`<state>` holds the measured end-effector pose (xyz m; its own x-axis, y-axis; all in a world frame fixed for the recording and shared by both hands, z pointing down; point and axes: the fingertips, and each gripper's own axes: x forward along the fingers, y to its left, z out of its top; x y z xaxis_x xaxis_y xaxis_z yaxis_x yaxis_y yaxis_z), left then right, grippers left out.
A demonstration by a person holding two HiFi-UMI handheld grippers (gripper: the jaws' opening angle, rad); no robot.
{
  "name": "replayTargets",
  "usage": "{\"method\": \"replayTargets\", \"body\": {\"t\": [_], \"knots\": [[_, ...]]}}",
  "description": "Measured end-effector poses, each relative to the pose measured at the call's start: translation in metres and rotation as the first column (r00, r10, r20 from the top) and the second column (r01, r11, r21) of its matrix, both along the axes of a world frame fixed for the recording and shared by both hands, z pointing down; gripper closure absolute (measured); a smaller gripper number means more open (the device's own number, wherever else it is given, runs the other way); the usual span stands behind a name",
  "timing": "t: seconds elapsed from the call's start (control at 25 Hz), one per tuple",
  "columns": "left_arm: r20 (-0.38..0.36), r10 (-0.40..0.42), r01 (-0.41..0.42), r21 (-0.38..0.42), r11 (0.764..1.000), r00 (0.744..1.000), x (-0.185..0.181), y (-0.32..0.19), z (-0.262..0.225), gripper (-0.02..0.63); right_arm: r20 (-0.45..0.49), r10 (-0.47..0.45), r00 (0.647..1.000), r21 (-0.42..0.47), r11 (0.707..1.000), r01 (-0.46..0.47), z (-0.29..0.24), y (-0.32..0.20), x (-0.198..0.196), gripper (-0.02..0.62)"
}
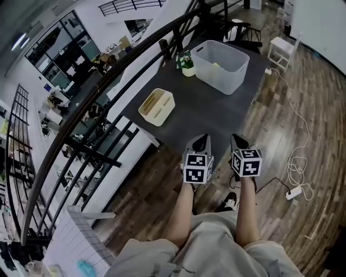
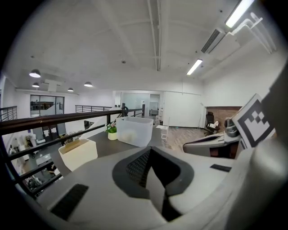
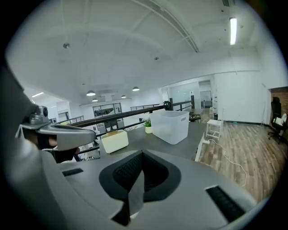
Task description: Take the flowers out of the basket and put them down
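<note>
Left gripper (image 1: pixel 201 142), right gripper (image 1: pixel 238 142): fingers clenched, empty; potted flowers (image 1: pixel 187 62) beside bin (image 1: pixel 233 76) probably light, fragile; grasp pot, not stems.

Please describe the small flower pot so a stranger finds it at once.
On the dark table, find the big translucent bin at the far end. The flower pot stands left of it, the only thing with green leaves.

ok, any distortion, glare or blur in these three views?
Head view: heavy fisheye, the railing bows, table sharp. Left gripper view: black vignette, ceiling strip light blown out, left gripper soft up close. Right gripper view: same vignette, right gripper soft, room behind sharp.
</note>
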<state>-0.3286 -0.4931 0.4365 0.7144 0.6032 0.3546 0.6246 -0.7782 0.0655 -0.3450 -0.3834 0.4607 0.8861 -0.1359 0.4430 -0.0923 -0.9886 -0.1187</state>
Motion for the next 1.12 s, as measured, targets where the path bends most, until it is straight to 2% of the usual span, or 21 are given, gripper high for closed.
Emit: {"method": "replayTargets", "body": {"t": [0.12, 0.36, 0.52, 0.8, 1.04, 1.12], "knots": [[-0.01, -0.011, 0.011, 0.017, 1.0, 1.0, 0.007, 0.019, 0.0, 0.591, -0.042, 0.009, 0.999, 0.023, 1.0, -0.008, -0.005, 0.024, 0.011, 0.578], [-0.031, -0.089, 0.09, 0.022, 0.996, 0.996, 0.032, 0.059, 0.004, 0.591, -0.11, -0.083, 0.99, 0.055, 0.994, 0.089, -0.017, 0.066, 0.03, 0.577], [-0.037, -0.152, 0.151, -0.016, 0.988, 0.988, 0.044, 0.092, 0.002, 0.591, -0.124, -0.137, 0.983, 0.058, 0.988, 0.145, -0.016, 0.103, 0.032, 0.577], [-0.053, -0.146, 0.146, 0.008, 0.989, 0.988, 0.037, 0.145, 0.005, 0.591, -0.09, -0.142, 0.986, 0.086, 0.985, 0.15, -0.004, 0.161, 0.03, 0.577], [-0.072, -0.151, 0.152, 0.009, 0.988, 0.986, 0.043, 0.169, -0.003, 0.591, -0.089, -0.254, 0.963, 0.081, 0.962, 0.261, -0.006, 0.174, 0.029, 0.577], [-0.069, -0.158, 0.159, 0.016, 0.987, 0.985, 0.044, 0.175, -0.002, 0.591, -0.082, -0.26, 0.962, 0.085, 0.96, 0.267, -0.003, 0.181, 0.028, 0.577]]}}
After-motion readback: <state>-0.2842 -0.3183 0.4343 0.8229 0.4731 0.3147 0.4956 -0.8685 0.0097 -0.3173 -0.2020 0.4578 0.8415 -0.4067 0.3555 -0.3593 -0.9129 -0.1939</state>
